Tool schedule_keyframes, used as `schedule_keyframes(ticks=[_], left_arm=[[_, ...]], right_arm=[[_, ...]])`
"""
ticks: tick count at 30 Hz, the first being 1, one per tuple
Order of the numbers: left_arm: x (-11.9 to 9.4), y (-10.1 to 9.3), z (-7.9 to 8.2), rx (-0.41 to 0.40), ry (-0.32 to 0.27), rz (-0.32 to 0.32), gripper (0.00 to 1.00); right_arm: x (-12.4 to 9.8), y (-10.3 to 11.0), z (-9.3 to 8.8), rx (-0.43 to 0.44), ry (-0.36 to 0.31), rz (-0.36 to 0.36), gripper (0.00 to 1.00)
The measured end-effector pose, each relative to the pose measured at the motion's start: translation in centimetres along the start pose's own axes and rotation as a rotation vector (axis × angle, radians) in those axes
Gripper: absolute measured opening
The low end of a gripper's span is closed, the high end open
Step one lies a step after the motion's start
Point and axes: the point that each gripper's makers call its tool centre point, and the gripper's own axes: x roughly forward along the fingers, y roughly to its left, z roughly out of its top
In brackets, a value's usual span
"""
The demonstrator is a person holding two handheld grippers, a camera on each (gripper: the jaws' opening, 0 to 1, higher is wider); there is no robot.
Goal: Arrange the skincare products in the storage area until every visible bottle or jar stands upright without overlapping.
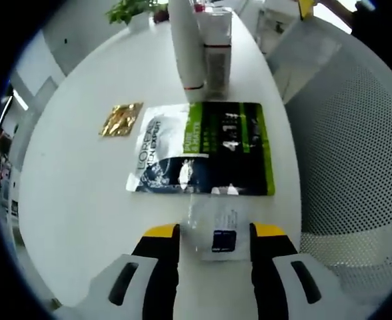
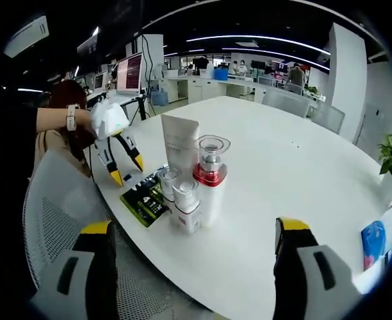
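In the left gripper view, the left gripper (image 1: 215,235) hangs over a big white table (image 1: 83,187). Its two yellow-tipped fingers (image 1: 161,232) stand apart, and a small clear sachet (image 1: 216,230) lies flat on the table in the gap between them. I cannot tell if the fingers touch it. Just past the sachet lies a flat black and green face mask packet (image 1: 206,148), touching or slightly over the sachet's far edge. To the left of the packet, a little way off, lies a small gold foil packet (image 1: 121,119). At the far end of the mask packet stand a tall white tube (image 1: 187,43) and a pale boxy bottle (image 1: 216,47), close side by side. A green plant (image 1: 131,9) sits at the far edge of the table. A white mesh chair (image 1: 356,147) is on the right.

In the right gripper view, the right gripper (image 2: 191,230) is wide open with nothing between its fingers. It is near the table edge. Ahead of it the skincare things stand upright in a tight bunch: the white tube (image 2: 180,141), a bottle with a red band and clear cap (image 2: 211,175), and two small white bottles (image 2: 184,199) in front. The mask packet (image 2: 143,195) lies flat at their left. The left gripper (image 2: 124,163) hangs over it, held in a person's hand (image 2: 108,119). A blue packet (image 2: 373,240) lies at the far right of the table.
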Motion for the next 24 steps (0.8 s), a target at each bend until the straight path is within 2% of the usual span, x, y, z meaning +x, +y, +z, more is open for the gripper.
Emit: schedule_keyframes(ticks=[5, 15, 18, 21, 24], left_arm=[[-0.11, 0.28, -0.26, 0.002, 0.012, 0.013, 0.43], [-0.04, 0.51, 0.06, -0.023, 0.002, 0.021, 0.36], [-0.11, 0.55, 0.05, -0.029, 0.007, 0.026, 0.39], [-0.04, 0.40, 0.16, -0.041, 0.002, 0.021, 0.37], [-0.13, 0.42, 0.26, -0.043, -0.001, 0.028, 0.41]], right_arm=[[0.05, 0.02, -0.19, 0.005, 0.003, 0.003, 1.00], [-0.05, 0.01, -0.11, -0.004, 0.004, 0.004, 1.00], [-0.21, 0.01, 0.01, -0.003, 0.000, 0.004, 1.00], [-0.27, -0.08, -0.04, -0.006, 0.003, 0.000, 1.00], [-0.32, -0.08, 0.03, -0.008, 0.003, 0.000, 1.00]])
